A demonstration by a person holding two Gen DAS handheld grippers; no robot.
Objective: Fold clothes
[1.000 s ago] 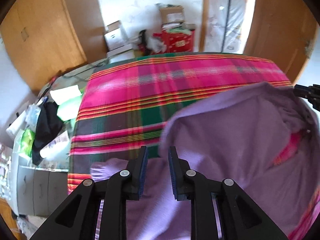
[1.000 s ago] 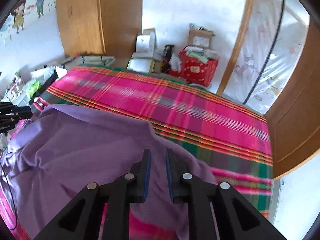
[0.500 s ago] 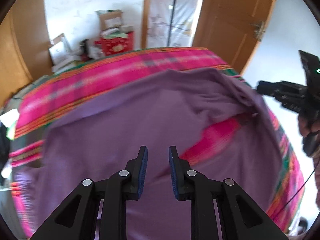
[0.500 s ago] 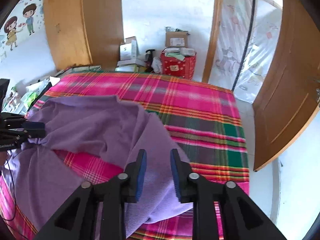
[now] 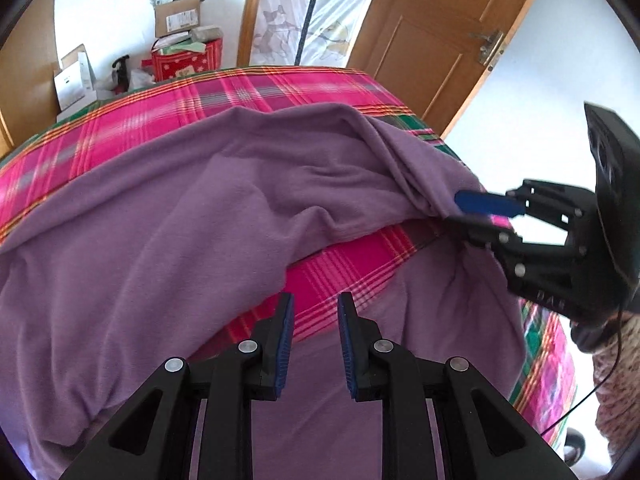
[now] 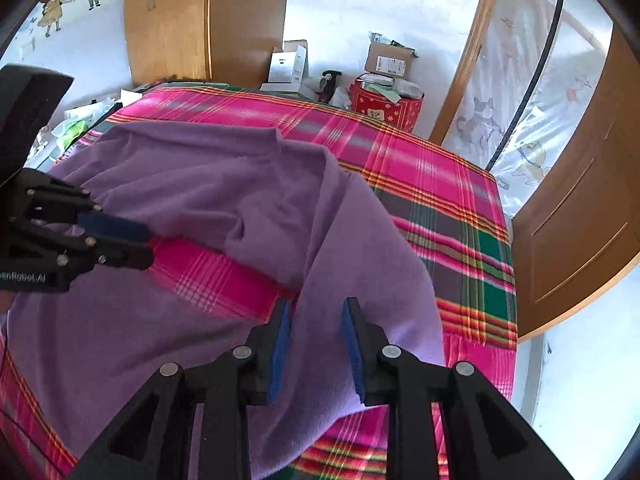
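While unclasped, both grippers' fingers (image 5: 286, 332) over purple garment (image 5: 160, 240), plaid bedspread (image 6: 440, 200) beneath.

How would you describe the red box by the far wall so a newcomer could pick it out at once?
Start at the bed with the pink plaid cover and look past its far edge to the white wall. Among the clutter on the floor there stands the red box, beside the wooden door frame. Its neighbours are a brown carton and a white carton; it alone is bright red with small pale spots.
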